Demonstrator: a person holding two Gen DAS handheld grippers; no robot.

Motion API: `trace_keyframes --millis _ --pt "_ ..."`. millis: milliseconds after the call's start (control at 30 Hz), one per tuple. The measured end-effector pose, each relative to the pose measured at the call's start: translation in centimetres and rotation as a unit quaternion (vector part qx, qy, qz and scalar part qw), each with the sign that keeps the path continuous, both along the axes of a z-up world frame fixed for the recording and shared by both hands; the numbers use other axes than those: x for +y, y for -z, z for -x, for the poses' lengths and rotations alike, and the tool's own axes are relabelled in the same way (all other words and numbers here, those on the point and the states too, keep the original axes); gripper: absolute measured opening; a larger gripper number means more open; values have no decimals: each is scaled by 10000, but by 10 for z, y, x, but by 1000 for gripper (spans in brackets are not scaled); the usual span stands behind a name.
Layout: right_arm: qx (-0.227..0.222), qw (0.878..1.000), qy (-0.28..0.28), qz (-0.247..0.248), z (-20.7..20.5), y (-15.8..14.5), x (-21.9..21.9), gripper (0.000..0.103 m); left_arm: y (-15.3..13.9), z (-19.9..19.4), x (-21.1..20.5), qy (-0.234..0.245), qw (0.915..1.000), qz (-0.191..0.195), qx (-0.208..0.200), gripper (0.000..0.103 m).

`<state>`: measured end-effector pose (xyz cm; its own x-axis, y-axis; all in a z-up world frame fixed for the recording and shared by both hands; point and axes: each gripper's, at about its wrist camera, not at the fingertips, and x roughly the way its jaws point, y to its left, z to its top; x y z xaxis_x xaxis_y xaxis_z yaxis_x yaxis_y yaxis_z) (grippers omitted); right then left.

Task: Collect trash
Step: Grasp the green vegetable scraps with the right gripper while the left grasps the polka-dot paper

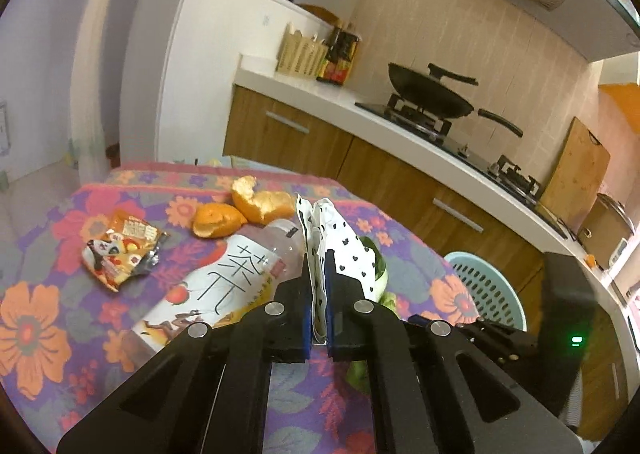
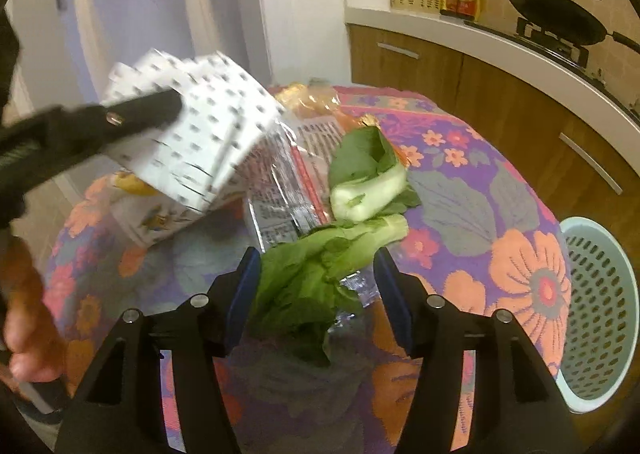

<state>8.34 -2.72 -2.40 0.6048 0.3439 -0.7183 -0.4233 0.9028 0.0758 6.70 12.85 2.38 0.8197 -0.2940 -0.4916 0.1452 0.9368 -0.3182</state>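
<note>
My left gripper [image 1: 319,266] is shut on a white paper bag with black hearts [image 1: 340,242] and holds it above the floral table; the bag also shows lifted in the right wrist view [image 2: 200,134]. My right gripper [image 2: 316,266] is open, its jaws on either side of a green leafy vegetable scrap [image 2: 316,274] lying on the cloth. A second vegetable stub [image 2: 368,182] lies just beyond. On the table are a plastic tea bottle [image 1: 224,278], orange peels [image 1: 248,206], a crumpled snack wrapper [image 1: 120,250] and a clear printed wrapper [image 2: 288,174].
A pale green perforated basket [image 2: 600,314] stands on the floor by the table's right edge, also in the left wrist view [image 1: 488,290]. A kitchen counter with wok [image 1: 432,90] and stove runs behind. The floral tablecloth [image 1: 40,334] covers the table.
</note>
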Motion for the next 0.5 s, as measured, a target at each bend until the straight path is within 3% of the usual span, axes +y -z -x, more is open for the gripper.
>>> trace_keyframes --millis 33,133,500 --pt "30 10000 -21 -26 -1 1 0 33 -1 1 0 5 10000 -10 -13 3" --pt "45 9997 -30 -230 3 -1 -9 23 -4 4 -1 9 10000 -38 -36 3" --pt "-252 9950 -154 -958 28 -31 -48 18 -18 13 -14 76 9997 -97 -193 3"
